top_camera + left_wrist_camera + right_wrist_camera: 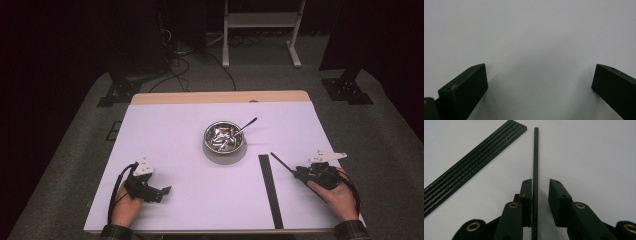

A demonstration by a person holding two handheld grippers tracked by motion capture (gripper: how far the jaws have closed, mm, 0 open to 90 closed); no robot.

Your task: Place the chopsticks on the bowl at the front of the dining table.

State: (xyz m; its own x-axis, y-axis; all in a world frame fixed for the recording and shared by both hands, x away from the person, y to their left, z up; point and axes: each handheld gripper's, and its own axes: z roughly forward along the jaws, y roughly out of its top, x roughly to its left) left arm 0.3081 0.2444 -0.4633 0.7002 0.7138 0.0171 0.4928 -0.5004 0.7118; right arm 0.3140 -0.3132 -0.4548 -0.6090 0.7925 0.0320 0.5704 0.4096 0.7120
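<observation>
Black, thin square rod lies on the white desk between the right gripper's parted fingers, touching one, at four o'clock from the steel bowl. Left gripper fingers gape empty.

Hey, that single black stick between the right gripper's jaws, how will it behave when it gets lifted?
The stick looks straight and thin, so probably stiff and light. Its narrow, squared-looking section should resist rolling, but it may pivot or slip in the right gripper.
</observation>
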